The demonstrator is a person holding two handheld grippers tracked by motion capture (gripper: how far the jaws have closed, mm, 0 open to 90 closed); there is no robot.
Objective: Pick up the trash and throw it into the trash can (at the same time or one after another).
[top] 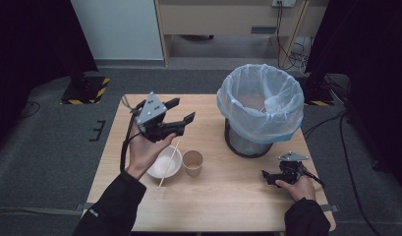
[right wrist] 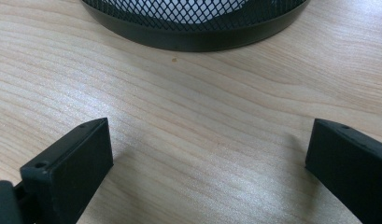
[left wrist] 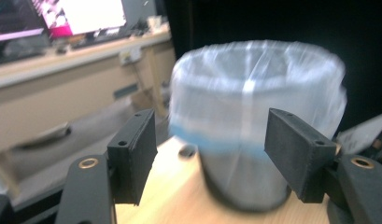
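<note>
Wooden table holding a mesh bin lined with a pale bag — nearby, a white bowl, a stick across it, and a paper cup.

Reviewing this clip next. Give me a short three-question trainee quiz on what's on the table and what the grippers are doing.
1. True or false: the left gripper is raised above the table with its jaws open and nothing between them.
2. What rests across the white bowl? A) a spoon B) a wooden stick C) a straw
3. Fill in: the mesh bin is lined with a pale ____ plastic bag.

Key: 1 true. 2 B, the wooden stick beside the paper cup. 3 blue. The right gripper sits low, open too.
</note>
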